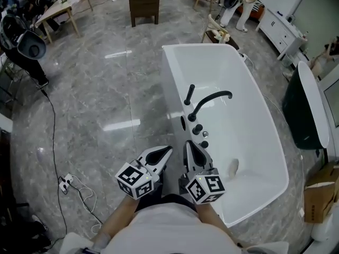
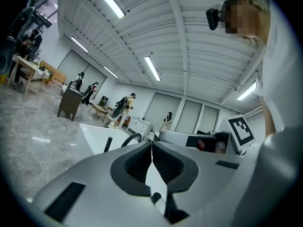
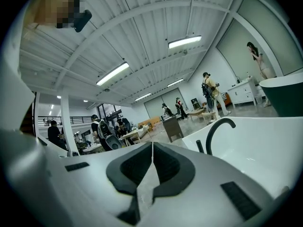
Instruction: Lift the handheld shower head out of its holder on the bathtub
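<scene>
A white bathtub (image 1: 175, 83) stands ahead and to the right on the grey marble floor. On its near left rim a slim black handheld shower head (image 1: 189, 94) sits upright in its holder, beside a curved black spout (image 1: 212, 100) and black knobs (image 1: 197, 129). My left gripper (image 1: 167, 150) and right gripper (image 1: 188, 143) hover side by side just short of the knobs, both shut and holding nothing. The left gripper view shows the shower head (image 2: 108, 144) and spout (image 2: 133, 138) beyond the closed jaws. In the right gripper view the spout (image 3: 218, 130) and shower head (image 3: 200, 147) sit to the right.
A dark wooden cabinet (image 1: 144, 1) and wooden tables (image 1: 59, 9) stand far back, with people near them. A black cable (image 1: 53, 136) and a power strip (image 1: 65, 182) lie on the floor at left. A dark green tub (image 1: 304, 110) and a cardboard box (image 1: 320, 194) stand at right.
</scene>
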Demonstrator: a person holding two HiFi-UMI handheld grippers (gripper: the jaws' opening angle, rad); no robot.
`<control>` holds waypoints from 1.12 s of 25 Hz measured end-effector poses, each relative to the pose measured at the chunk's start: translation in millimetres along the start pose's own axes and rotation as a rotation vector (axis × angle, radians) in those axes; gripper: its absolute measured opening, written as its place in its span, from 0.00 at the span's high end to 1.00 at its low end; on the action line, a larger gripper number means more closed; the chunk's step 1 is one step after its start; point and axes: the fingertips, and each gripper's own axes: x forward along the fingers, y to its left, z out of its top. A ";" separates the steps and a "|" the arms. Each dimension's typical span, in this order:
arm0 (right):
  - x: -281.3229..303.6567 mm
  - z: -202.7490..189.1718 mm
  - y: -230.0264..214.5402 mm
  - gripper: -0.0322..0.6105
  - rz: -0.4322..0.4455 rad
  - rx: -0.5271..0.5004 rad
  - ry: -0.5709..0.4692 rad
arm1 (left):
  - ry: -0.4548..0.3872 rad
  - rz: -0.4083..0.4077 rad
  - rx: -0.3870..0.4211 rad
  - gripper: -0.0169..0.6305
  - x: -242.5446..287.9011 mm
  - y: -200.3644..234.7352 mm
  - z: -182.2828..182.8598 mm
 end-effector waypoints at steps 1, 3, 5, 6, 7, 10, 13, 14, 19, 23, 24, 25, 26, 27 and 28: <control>7.2 2.9 -2.7 0.92 -0.005 -0.002 -0.002 | 0.002 -0.008 0.000 0.95 5.2 4.7 3.9; 21.6 6.9 -8.1 0.92 -0.017 0.002 0.002 | 0.007 -0.025 -0.001 0.95 14.8 13.0 10.5; 35.3 12.6 -10.7 0.92 -0.020 0.012 0.002 | 0.010 -0.037 -0.006 0.95 23.2 21.5 16.4; 41.6 16.3 -10.9 0.92 -0.019 0.015 -0.002 | 0.012 -0.040 -0.009 0.95 26.9 26.0 19.2; 47.7 20.0 -10.7 0.92 -0.017 0.015 -0.005 | 0.014 -0.042 -0.012 0.95 30.3 30.6 21.8; 66.6 27.2 -10.1 0.92 -0.015 0.017 -0.007 | 0.018 -0.047 -0.021 0.95 38.1 45.5 30.0; 82.6 29.6 -10.1 0.92 -0.023 0.018 -0.006 | 0.018 -0.055 -0.024 0.95 42.4 60.5 37.6; 86.9 29.7 -10.5 0.92 -0.026 0.017 -0.007 | 0.018 -0.057 -0.024 0.95 43.7 65.4 39.6; 109.5 32.0 -14.8 0.92 -0.039 0.009 -0.012 | 0.014 -0.070 -0.024 0.95 53.3 88.5 49.9; 130.5 37.1 -15.3 0.92 -0.044 -0.007 -0.016 | 0.017 -0.080 -0.024 0.95 63.1 109.4 59.1; 135.3 39.3 -16.3 0.92 -0.045 -0.010 -0.019 | 0.019 -0.085 -0.022 0.95 66.5 113.4 62.1; 140.4 41.6 -17.6 0.92 -0.045 -0.012 -0.022 | 0.019 -0.091 -0.019 0.95 70.3 117.1 65.3; 145.9 43.3 -19.1 0.92 -0.044 -0.013 -0.023 | 0.019 -0.097 -0.016 0.95 74.0 121.0 68.4; 151.8 44.4 -20.4 0.92 -0.044 -0.014 -0.024 | 0.020 -0.102 -0.015 0.95 77.5 125.5 71.1; 158.0 44.7 -21.4 0.92 -0.043 -0.015 -0.024 | 0.020 -0.106 -0.014 0.95 80.5 130.9 73.3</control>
